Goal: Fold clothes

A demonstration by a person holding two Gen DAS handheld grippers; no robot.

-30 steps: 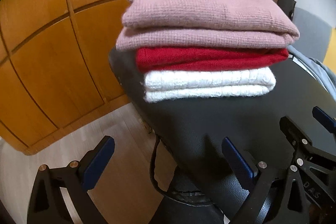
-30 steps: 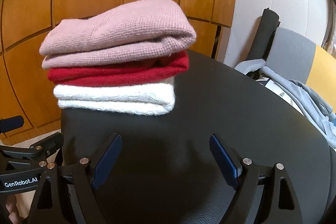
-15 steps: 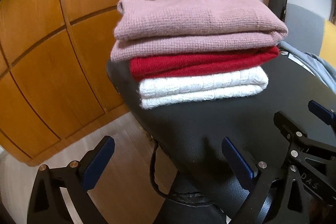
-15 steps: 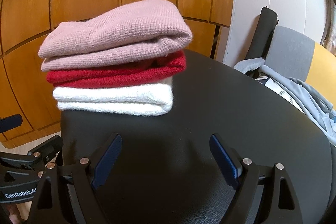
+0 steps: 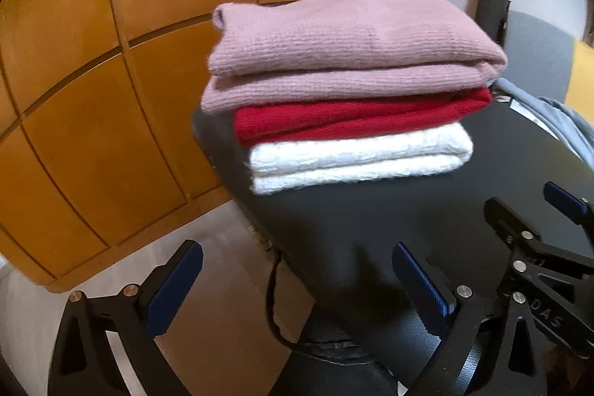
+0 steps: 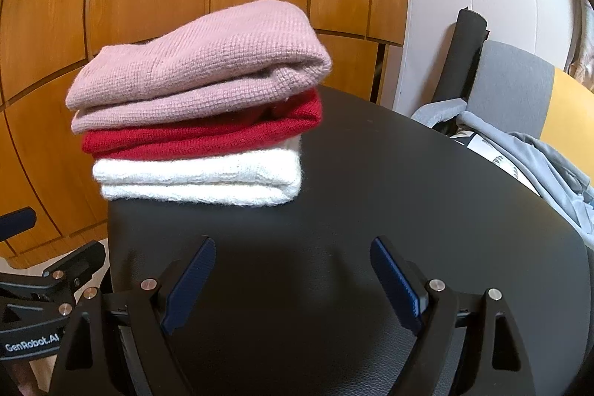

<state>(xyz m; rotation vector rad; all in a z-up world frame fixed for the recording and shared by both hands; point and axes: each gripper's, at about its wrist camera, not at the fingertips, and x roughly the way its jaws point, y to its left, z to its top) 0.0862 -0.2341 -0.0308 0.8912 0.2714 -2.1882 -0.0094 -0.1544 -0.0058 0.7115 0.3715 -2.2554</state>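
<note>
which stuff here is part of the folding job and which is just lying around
Part of the job: pink sweater, red sweater, white sweater, stacked folded on the black table; left tongs and right tongs, both open and empty.

Lying about: grey garment, grey chair, black cable.

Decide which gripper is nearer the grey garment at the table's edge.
Right. The right gripper is over the table, on the side nearer the grey garment; the left gripper hangs at the opposite edge.
</note>
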